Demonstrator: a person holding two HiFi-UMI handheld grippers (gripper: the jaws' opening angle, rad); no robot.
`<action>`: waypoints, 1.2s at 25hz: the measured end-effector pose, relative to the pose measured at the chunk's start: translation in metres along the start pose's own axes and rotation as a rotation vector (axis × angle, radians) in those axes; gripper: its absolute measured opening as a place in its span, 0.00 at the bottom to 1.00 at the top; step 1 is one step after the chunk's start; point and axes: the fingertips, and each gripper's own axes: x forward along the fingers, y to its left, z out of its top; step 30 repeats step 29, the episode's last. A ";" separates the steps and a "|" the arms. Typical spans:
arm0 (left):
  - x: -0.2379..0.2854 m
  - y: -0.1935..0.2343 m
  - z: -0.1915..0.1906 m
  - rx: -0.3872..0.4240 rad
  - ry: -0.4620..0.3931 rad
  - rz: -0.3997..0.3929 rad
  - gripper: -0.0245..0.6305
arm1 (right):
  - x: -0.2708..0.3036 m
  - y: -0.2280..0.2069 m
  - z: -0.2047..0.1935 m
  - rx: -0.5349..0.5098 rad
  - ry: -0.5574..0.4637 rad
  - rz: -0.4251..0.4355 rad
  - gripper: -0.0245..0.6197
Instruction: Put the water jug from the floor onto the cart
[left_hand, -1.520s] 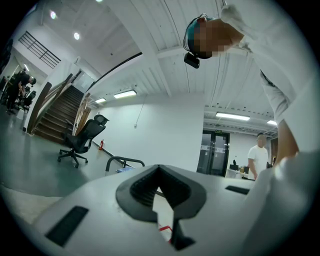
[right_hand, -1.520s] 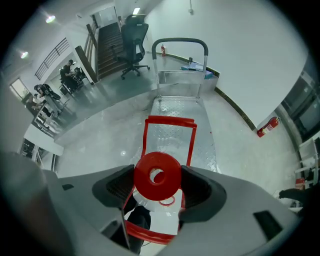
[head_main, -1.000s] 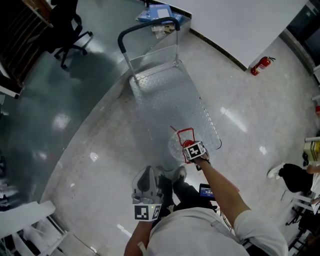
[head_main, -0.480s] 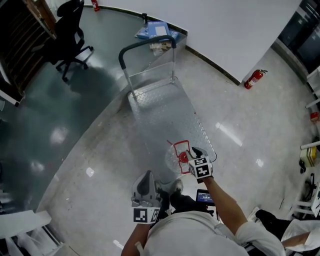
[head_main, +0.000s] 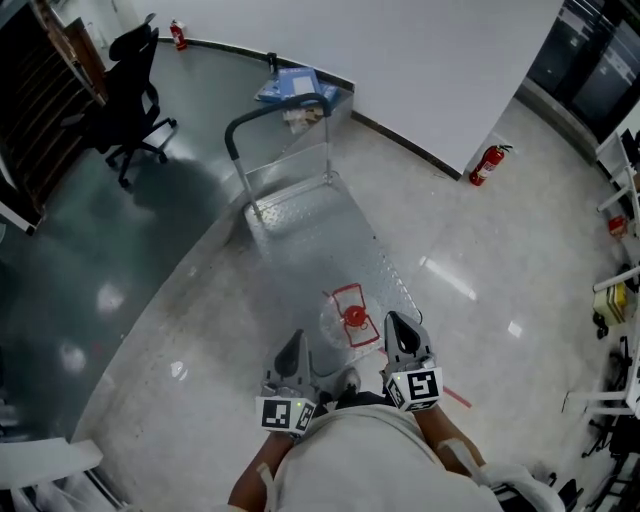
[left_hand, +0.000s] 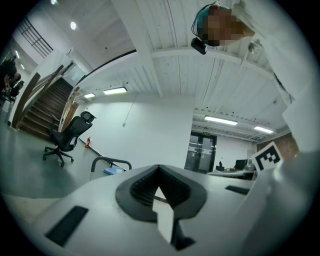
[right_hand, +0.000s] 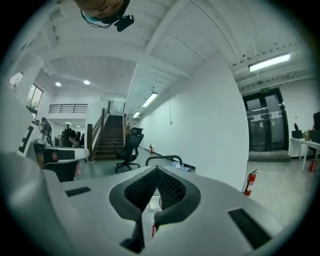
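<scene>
Two tongs, left (head_main: 293, 338) and right (head_main: 393, 320), are both clenched on nothing, held side by side. A second ago the right one was down at the jug's red handle. One jug (head_main: 340, 322) stands on the one cart (head_main: 300, 215), at its near end, clear of both tongs.

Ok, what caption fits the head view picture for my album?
Water jug on the cart; left gripper and right gripper empty, jaws shut.

Water jug (head_main: 351, 318) on cart (head_main: 310, 225) near end; chair (head_main: 130, 85) far left.
</scene>
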 end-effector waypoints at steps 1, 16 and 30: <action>-0.001 -0.002 -0.003 -0.013 0.005 -0.003 0.04 | -0.003 0.004 -0.008 0.013 0.015 0.014 0.06; 0.001 -0.020 0.005 0.009 -0.022 -0.028 0.04 | -0.011 0.011 -0.005 0.017 -0.002 0.068 0.06; 0.005 -0.019 0.010 0.015 -0.042 -0.034 0.04 | -0.004 0.009 -0.002 0.025 -0.008 0.081 0.06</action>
